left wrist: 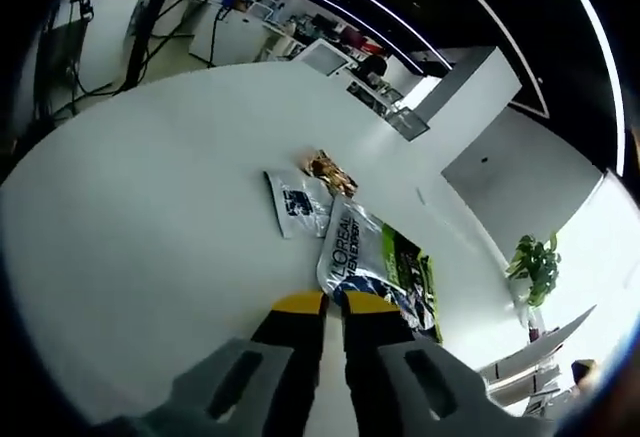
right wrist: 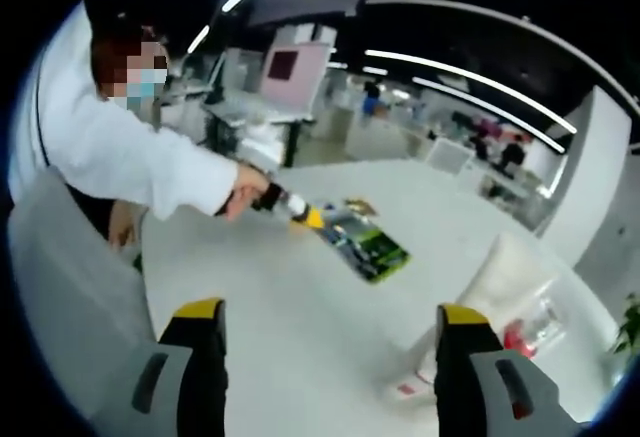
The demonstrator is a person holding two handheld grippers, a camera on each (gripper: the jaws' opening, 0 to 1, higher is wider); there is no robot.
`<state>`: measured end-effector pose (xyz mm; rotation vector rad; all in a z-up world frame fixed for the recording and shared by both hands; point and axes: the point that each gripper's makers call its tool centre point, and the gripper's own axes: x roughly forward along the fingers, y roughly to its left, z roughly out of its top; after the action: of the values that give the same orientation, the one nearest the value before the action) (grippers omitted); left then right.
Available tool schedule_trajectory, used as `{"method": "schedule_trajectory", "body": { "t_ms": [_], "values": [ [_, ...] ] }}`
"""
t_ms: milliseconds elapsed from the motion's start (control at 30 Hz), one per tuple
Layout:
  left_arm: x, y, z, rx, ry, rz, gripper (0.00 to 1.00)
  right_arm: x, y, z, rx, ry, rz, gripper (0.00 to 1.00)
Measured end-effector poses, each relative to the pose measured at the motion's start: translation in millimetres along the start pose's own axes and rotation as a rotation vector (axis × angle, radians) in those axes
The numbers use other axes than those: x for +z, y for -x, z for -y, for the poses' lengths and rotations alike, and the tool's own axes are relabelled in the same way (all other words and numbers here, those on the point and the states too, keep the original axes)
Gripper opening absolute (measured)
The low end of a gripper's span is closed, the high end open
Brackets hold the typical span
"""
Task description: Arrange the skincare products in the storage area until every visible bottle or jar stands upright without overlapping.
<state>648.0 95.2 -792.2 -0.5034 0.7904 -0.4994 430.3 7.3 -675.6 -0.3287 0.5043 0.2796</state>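
**Left jaws on L'Oréal pack, right jaws spread wide above table**

A large white table (left wrist: 150,217) is seen under both grippers, in an open office with ceiling light strips, desks behind and a potted plant (left wrist: 534,267) off to the right of the left fingers.

The left gripper (left wrist: 334,304) is seen with jaws drawn narrow, yellow tips almost together, set at the near edge of a silver-and-green L'Oréal pack (left wrist: 375,257); whether the edge is actually pinched cannot be told. In the right gripper view that gripper (right wrist: 296,212) is held out by a person's hand (right wrist: 240,197) in a white sleeve, tip at the same pack (right wrist: 365,242).

The right gripper (right wrist: 330,322) is held with jaws spread wide, nothing between them, above bare table.

Just beyond the left fingertips, past the pack, a small silver sachet (left wrist: 296,203) is laid flat, with a gold-brown wrapper (left wrist: 332,173) further on, touching or just beside it. Beside the right finger of the right gripper, a white tube (right wrist: 505,277) is seen, with a clear container with red inside (right wrist: 535,327) next to it; details are blurred.
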Motion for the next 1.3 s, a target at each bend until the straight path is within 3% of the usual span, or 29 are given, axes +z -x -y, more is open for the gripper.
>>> {"method": "schedule_trajectory", "body": {
  "t_ms": [267, 500, 567, 633, 1033, 1167, 1300],
  "values": [
    [1.0, -1, 1.6, -0.015, -0.011, -0.006, 0.08, -1.8, 0, 2, -0.006, 0.009, -0.006, 0.83],
    [-3.5, 5, 4.9, -0.042, -0.094, -0.053, 0.07, -2.4, -1, 2, -0.002, 0.009, -0.008, 0.82],
    [-3.9, 8, 4.3, -0.046, -0.17, -0.07, 0.07, -2.5, -1, 0, 0.002, 0.009, -0.009, 0.82],
    [-4.8, 9, 6.8, -0.056, -0.192, -0.081, 0.07, -2.8, -2, -1, 0.007, 0.012, -0.01, 0.82],
    [-15.2, 20, 17.3, -0.095, -0.658, -0.205, 0.07, -4.0, -5, -7, 0.032, 0.008, -0.014, 0.81],
    [-21.7, 26, 28.3, -0.167, -0.749, -0.252, 0.07, -5.3, -5, -6, 0.034, 0.011, -0.019, 0.8],
    [-24.0, 30, 24.4, -0.171, -0.937, -0.295, 0.07, -5.4, -5, -5, 0.03, 0.01, -0.019, 0.79]
  ]
}}
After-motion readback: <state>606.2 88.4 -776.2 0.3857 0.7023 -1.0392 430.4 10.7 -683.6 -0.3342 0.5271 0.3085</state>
